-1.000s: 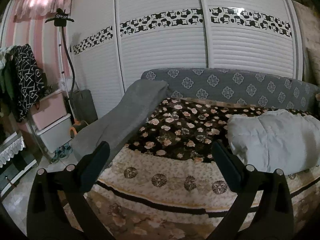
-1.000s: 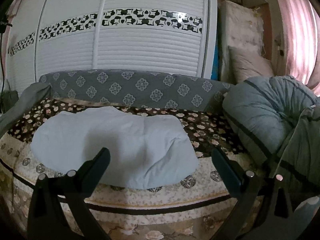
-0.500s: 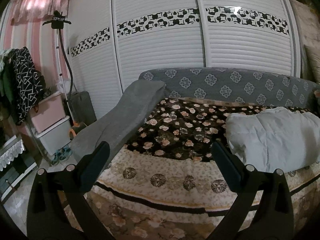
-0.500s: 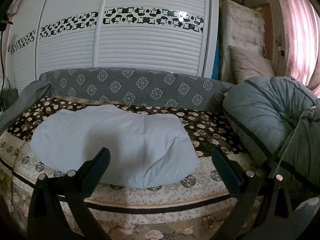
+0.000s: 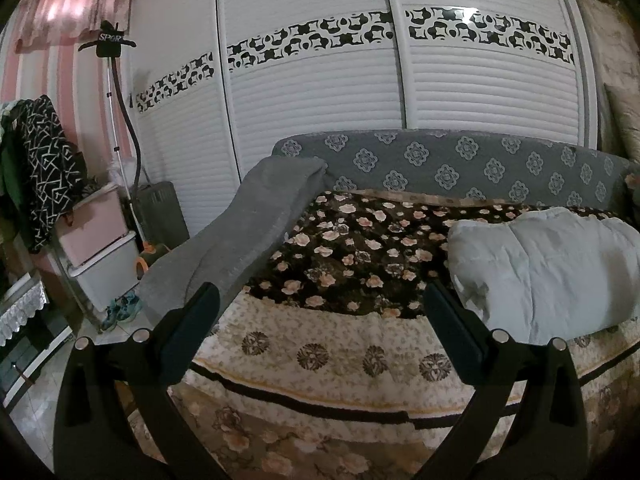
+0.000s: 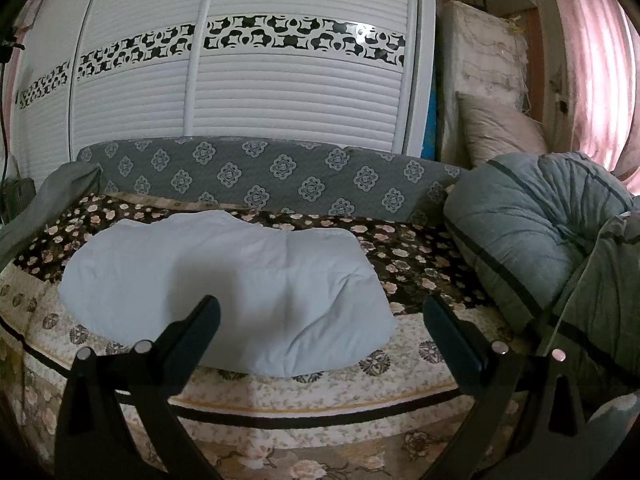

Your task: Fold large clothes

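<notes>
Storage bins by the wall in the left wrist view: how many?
2, stacked left of the bed: a pink bin on top of a white bin. Hanging clothes cover the area beside them, so more may be hidden.

Against the white wardrobe (image 5: 316,120), the left hand-held gripper (image 5: 320,320) has turned slightly left and edged closer, so the pale blue folded garment (image 5: 548,272) sits farther right. The right hand-held gripper (image 6: 320,320) has crept slightly closer to the wardrobe.

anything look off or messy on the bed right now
Nothing spilled or damaged. The pale padded garment lies in a rumpled heap on the floral bedspread, not yet folded neatly; both grippers are open and empty.
</notes>
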{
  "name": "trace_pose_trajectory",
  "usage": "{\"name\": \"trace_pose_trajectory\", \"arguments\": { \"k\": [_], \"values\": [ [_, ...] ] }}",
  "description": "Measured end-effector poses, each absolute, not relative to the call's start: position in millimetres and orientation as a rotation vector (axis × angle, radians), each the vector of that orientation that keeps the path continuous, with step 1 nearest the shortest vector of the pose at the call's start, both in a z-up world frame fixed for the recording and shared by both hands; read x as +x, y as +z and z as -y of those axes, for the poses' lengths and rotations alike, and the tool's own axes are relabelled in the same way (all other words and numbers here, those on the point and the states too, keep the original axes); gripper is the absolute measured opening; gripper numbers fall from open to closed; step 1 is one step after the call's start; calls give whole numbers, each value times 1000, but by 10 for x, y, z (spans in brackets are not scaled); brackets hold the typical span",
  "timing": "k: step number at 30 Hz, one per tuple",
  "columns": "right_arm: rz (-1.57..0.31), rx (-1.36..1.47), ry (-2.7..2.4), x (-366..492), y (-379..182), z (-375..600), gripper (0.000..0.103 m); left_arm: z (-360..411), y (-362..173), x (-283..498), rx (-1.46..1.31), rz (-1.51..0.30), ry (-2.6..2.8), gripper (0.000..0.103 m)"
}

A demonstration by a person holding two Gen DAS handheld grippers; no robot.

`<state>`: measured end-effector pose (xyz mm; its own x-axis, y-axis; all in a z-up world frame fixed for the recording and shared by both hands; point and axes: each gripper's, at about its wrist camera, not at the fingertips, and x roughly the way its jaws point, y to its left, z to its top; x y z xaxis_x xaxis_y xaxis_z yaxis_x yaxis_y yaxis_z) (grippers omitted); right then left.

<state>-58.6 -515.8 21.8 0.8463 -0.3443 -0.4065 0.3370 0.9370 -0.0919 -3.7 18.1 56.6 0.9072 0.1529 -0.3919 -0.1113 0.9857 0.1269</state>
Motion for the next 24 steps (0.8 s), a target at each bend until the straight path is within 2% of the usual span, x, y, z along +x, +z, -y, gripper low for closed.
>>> {"name": "trace_pose_trajectory", "arguments": {
  "k": [24],
  "values": [
    [-434, -18, -360, -611, 233, 5142, 101, -123, 535, -41, 109, -428, 119, 100]
  ]
}}
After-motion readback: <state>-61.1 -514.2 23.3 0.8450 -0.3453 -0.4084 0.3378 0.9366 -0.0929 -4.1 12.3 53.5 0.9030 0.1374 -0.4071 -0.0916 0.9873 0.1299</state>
